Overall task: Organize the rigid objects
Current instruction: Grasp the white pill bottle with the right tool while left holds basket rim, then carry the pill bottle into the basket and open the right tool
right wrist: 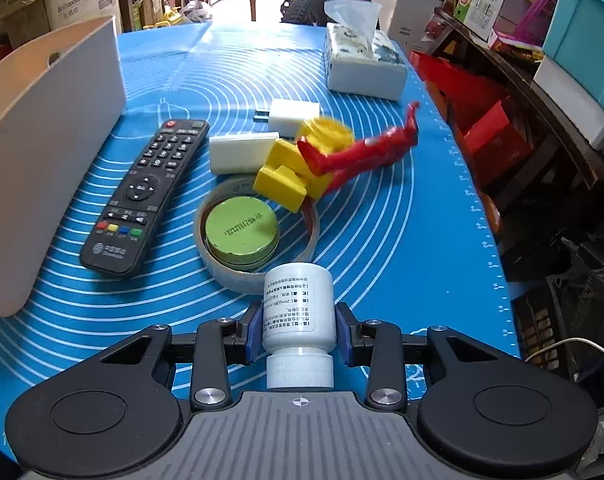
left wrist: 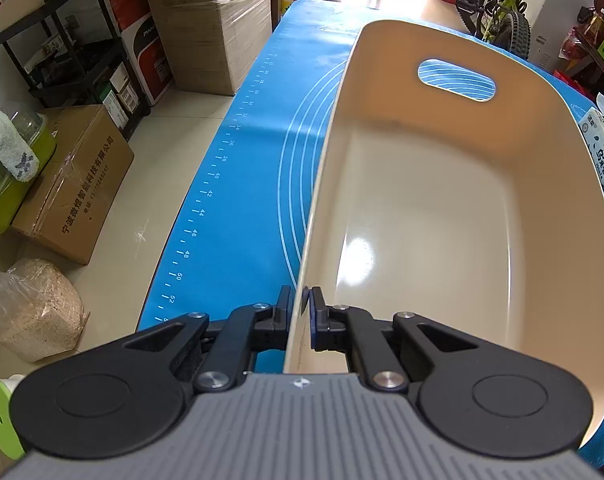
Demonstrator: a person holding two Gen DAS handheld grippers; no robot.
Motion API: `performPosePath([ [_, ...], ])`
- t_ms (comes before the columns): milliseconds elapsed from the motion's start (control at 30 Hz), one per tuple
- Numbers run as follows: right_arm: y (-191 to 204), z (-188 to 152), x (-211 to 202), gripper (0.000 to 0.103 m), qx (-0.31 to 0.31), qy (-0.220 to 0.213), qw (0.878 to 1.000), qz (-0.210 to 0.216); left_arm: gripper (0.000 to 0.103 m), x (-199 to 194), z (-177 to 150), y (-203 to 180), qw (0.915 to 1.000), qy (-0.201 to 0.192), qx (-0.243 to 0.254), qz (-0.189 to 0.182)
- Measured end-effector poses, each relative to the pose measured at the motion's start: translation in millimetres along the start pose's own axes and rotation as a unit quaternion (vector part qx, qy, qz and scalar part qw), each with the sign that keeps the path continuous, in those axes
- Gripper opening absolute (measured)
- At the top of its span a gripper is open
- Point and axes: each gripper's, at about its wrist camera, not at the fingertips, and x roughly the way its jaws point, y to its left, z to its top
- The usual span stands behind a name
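Left gripper [left wrist: 302, 312] pinched tight on the rim of the big cream plastic bin [left wrist: 441, 208], nothing inside. Right gripper [right wrist: 298, 334] squeezing a small white plastic bottle [right wrist: 298, 308]. Beyond, round green tin [right wrist: 242, 236] sitting inside a tape ring [right wrist: 222, 268] on the blue mat [right wrist: 381, 240].

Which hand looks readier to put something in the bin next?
The right: the right gripper already grips the white bottle. The left gripper is clamped on the bin wall, steadying it.

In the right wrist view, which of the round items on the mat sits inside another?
The green tin: it lies within the tape roll, ringed by it. The white bottle lies apart, in the right gripper.
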Motion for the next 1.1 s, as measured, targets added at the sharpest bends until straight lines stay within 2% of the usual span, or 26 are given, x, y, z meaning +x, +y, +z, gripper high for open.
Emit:
performPosePath([
  [133, 0, 8, -14, 0.044, 0.006, -0.013, 1.0, 0.002, 0.009, 0, 0, 0, 1.0, 0.0, 0.0, -0.001],
  [333, 15, 32, -45, 0.044, 0.002, -0.066, 0.998, 0.018, 0.009, 1, 0, 1, 1.0, 0.001, -0.001, -0.004],
  [500, 36, 59, -74, 0.044, -0.009, -0.116, 0.992, 0.05, 0.009, 1, 0, 1, 1.0, 0.001, 0.0, -0.003],
  [667, 68, 87, -89, 0.044, -0.028, -0.145, 0.985, 0.087, 0.009, 2, 0, 1, 1.0, 0.001, 0.001, -0.002],
  [867, 112, 110, -88, 0.044, -0.053, -0.154, 0.979, 0.126, 0.009, 2, 0, 0, 1.0, 0.001, 0.002, -0.001],
  [1100, 163, 120, -70, 0.044, -0.072, -0.134, 0.975, 0.16, 0.009, 2, 0, -1, 1.0, 0.001, 0.005, 0.002],
])
